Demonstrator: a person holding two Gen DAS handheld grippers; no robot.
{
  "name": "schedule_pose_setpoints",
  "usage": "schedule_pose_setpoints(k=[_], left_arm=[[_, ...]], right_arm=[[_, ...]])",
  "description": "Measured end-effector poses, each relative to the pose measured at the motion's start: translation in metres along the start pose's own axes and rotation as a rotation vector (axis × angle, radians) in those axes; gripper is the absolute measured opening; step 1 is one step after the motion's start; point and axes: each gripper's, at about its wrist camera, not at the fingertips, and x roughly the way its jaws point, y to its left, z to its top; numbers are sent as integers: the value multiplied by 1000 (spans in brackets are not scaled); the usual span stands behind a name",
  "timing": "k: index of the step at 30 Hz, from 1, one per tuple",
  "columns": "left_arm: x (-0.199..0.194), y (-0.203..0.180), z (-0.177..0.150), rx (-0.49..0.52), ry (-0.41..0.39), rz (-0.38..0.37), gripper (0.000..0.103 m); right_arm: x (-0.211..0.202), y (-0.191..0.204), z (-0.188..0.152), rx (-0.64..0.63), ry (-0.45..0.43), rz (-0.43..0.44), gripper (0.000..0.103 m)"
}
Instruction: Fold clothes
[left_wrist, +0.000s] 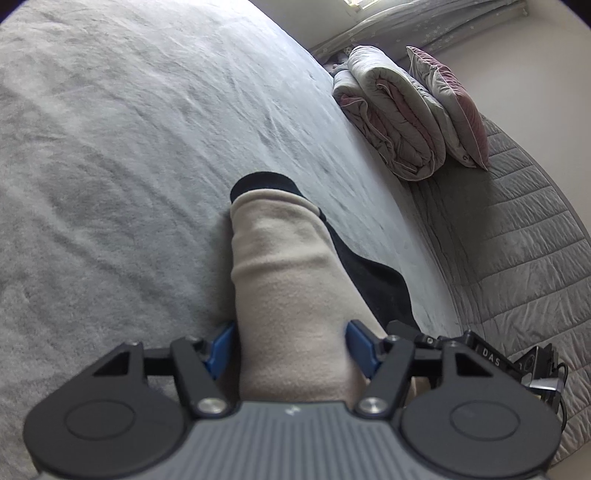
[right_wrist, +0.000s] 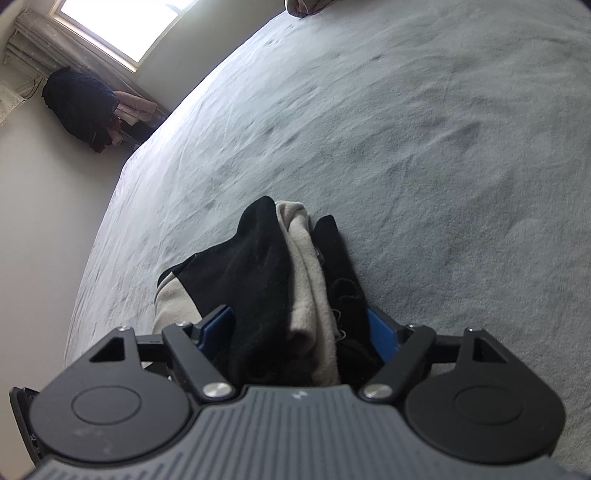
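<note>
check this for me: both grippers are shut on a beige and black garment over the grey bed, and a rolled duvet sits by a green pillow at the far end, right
Almost. The pillow is dusty pink and grey, not green; the left wrist view shows it beside the rolled duvet. The rest holds: the left gripper and right gripper each have their jaws closed on the beige and black garment over the grey bed.

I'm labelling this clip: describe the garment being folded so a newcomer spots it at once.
On the wide grey bed, look between both grippers: the beige-and-black fleece garment bunches there. Unlike the folded duvet and pillow by the headboard, it is two-toned and held.
</note>
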Motion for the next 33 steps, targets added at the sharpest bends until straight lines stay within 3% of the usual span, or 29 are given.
schedule_pose_setpoints(k=[7,12,17,25,33], left_arm=[[-1,7,-8,-21,-50,-22,62],[-1,6,-12,-8,-84,-11,59],[-4,-5,-14,13,-119,17,48],[-15,-36,-3,65,-168,11,45],[-6,-71,9,117,-174,-41,45]], right_arm=[[4,2,1,-19,10,5,78],[3,-1,2,-16,15,18,66],[-2,-1,2,-6,-3,28,58],[-20,-5,12,57,-42,94,56],[-51,-6,28,75,-140,120,56]])
